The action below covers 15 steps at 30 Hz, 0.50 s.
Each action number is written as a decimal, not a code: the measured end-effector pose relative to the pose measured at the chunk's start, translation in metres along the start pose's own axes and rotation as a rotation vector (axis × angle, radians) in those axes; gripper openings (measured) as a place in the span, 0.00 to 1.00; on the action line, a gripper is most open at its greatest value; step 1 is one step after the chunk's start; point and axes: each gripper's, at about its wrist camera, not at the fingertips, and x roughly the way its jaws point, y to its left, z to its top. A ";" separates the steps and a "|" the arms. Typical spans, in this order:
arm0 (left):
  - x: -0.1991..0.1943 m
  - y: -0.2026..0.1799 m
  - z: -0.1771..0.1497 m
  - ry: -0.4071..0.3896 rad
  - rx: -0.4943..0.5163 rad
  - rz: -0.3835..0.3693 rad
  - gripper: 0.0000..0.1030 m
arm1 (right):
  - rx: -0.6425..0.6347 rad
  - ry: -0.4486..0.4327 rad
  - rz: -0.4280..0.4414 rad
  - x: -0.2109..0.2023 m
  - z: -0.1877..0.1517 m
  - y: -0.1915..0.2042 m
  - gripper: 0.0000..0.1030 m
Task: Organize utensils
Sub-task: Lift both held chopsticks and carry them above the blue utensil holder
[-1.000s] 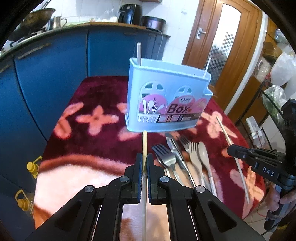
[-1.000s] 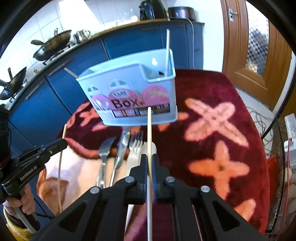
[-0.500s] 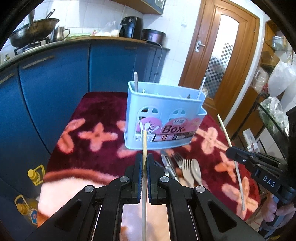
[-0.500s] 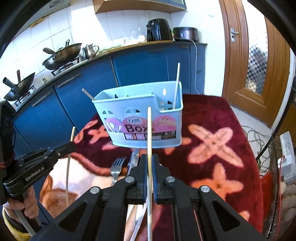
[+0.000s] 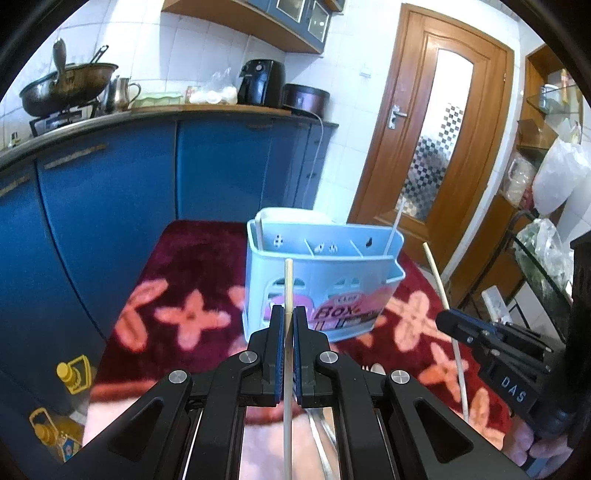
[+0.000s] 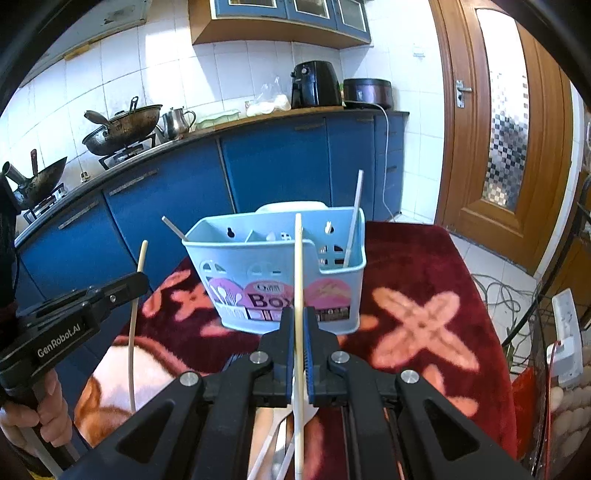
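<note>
The left tongs (image 5: 289, 325) and right tongs (image 6: 298, 325) each clamped 1 pale chopstick (image 5: 288, 280), (image 6: 298, 251), both raised before the light-blue plastic utensil box (image 6: 280, 273), which stood on the red floral tabletop (image 6: 417, 266); only the right view showed 2 sticks leaning inside

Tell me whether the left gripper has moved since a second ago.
Yes. The left gripper, shut on a chopstick, has risen: the blue utensil box sits lower and the wall cabinets now show.
</note>
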 end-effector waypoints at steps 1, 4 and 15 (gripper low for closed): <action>0.000 0.000 0.002 -0.004 0.001 0.001 0.04 | -0.002 -0.005 -0.001 0.000 0.001 0.001 0.06; 0.001 -0.001 0.009 -0.018 0.004 0.006 0.04 | -0.008 -0.023 -0.002 0.000 0.006 0.001 0.06; 0.006 -0.007 0.042 -0.087 -0.004 0.011 0.04 | -0.006 -0.094 0.014 0.003 0.033 -0.005 0.06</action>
